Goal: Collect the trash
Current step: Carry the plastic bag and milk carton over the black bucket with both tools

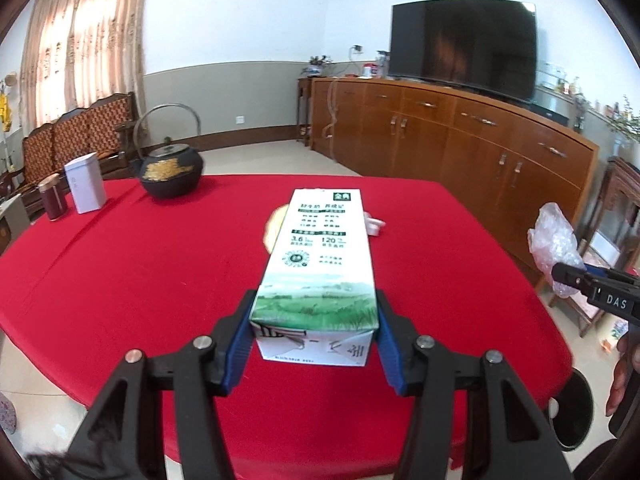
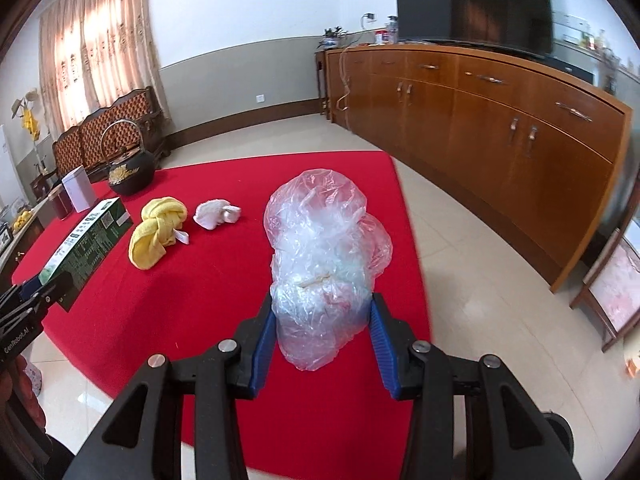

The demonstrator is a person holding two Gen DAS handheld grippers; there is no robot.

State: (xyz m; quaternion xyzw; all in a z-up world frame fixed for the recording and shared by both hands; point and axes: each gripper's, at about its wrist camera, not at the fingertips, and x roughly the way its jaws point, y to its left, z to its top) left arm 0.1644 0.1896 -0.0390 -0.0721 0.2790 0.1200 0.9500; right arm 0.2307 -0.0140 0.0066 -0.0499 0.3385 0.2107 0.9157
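Observation:
My left gripper point(image 1: 314, 322) is shut on a tall white-and-green milk carton point(image 1: 320, 256), held lying lengthwise above the red tablecloth point(image 1: 120, 280); the blue pads press its two sides near the base. The same carton point(image 2: 90, 246) shows at the left of the right wrist view. My right gripper point(image 2: 322, 318) is shut on a crumpled clear plastic bag point(image 2: 324, 236), lifted over the table's right edge. That bag point(image 1: 554, 240) and the right gripper's fingers point(image 1: 592, 284) also appear at the right edge of the left wrist view.
On the cloth lie a yellow knotted towel point(image 2: 158, 232) and a small white crumpled item point(image 2: 216, 212). A black iron teapot point(image 1: 170, 174), a white tin point(image 1: 85, 184) and a dark red canister point(image 1: 52, 198) stand at the far left. A long wooden sideboard point(image 1: 460, 136) runs along the right.

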